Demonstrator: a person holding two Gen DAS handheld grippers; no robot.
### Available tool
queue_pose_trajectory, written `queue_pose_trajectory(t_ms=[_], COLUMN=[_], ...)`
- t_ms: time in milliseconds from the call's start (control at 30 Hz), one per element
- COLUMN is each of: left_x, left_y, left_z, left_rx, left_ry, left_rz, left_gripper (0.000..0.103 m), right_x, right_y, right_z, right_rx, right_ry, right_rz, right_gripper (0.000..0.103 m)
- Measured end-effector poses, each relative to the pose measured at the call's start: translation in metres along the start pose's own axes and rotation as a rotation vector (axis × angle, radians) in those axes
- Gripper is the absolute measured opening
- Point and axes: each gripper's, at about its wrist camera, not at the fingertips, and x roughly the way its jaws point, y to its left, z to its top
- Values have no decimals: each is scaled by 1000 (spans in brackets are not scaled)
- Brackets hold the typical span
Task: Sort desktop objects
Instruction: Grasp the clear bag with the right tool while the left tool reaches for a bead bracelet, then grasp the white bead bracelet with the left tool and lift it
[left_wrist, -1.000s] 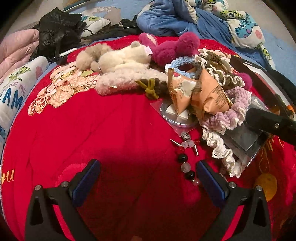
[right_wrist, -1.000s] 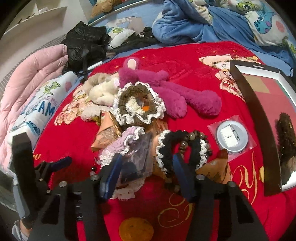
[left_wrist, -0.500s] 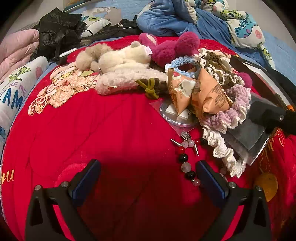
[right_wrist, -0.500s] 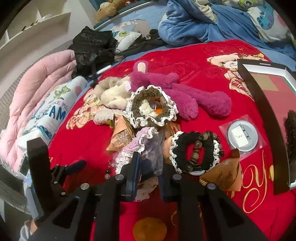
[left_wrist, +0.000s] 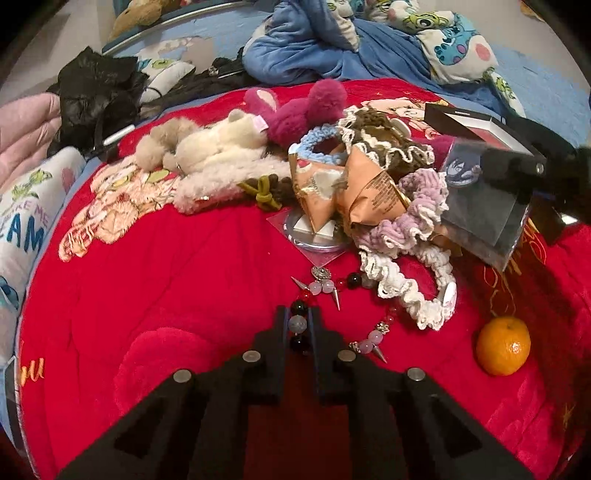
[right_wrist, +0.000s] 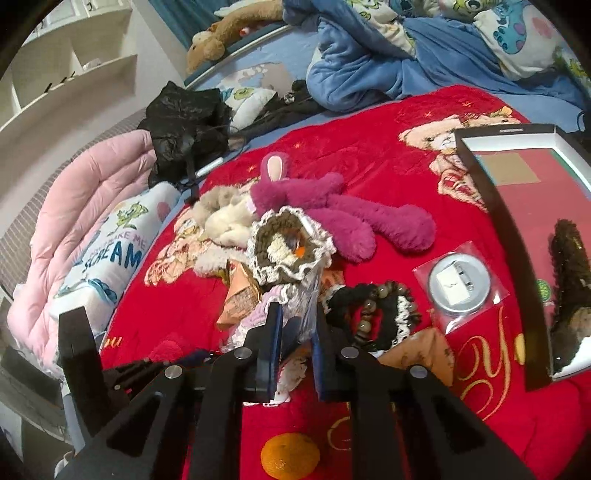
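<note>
On the red blanket (left_wrist: 147, 280) the left gripper (left_wrist: 298, 325) tips steeply down, and its jaws have just snapped together from wide open. They now pinch the bead bracelet (left_wrist: 334, 288), with a grey bead and two dark ones caught in the narrow slot between the fingers. What remains of that bracelet, spikes and pink beads, loops off to the right on the cloth. Just past it lies a white scrunchie (left_wrist: 410, 291), and an orange (left_wrist: 503, 345) sits apart at the right.

Over on the other side, the right gripper (right_wrist: 297, 328) angles down less sharply. Its jaws have been closing too and now clamp a clear packet (right_wrist: 308, 295), which stands up between the fingers; from the left camera that packet (left_wrist: 480, 206) hangs tilted above the blanket, clear of the heap. Under it, a lilac scrunchie (left_wrist: 413, 210) rests against tan wrappers (left_wrist: 369, 188).

Right of the gripper in its own view, a black scrunchie (right_wrist: 369, 317) with brown beads lies beside a bagged round tin (right_wrist: 459, 282). Behind stand a brown-and-white scrunchie (right_wrist: 288, 251), a magenta plush (right_wrist: 332, 210) and a cream plush (right_wrist: 229, 218). At far right the open box (right_wrist: 491, 236) holds something dark and fuzzy that cannot be made out. The left gripper's frame (right_wrist: 79, 354) pokes into the lower left of that view.
</note>
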Motion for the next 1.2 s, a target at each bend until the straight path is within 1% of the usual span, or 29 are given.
queue_pose_trajectory(t_ms=[100, 300, 533, 667, 833, 933, 1067, 1200], left_x=[-9, -32, -47, -52, -56, -59, -60, -60], left_y=[3, 11, 19, 20, 23, 23, 19, 14], left_z=[2, 8, 11, 12, 13, 13, 14, 14], left_rx=[-18, -76, -111, -128, -161, -164, -163, -151], left_ry=[-27, -110, -161, -170, -183, -194, -204, -204], left_rz=[-7, -10, -25, -27, -5, -25, -28, -19], left_gripper=[11, 10, 10, 10, 10, 10, 10, 10], right_x=[-5, -9, -13, -17, -21, -23, -20, -9], right_y=[-1, 1, 4, 5, 7, 7, 6, 6], right_z=[1, 2, 3, 3, 3, 2, 0, -5], right_rx=[1, -10, -14, -16, -20, -24, -24, -29], right_ry=[-17, -31, -47, -58, -65, -66, -48, -2], right_rz=[8, 6, 15, 22, 30, 30, 26, 17], right_gripper=[15, 15, 15, 15, 15, 14, 13, 12])
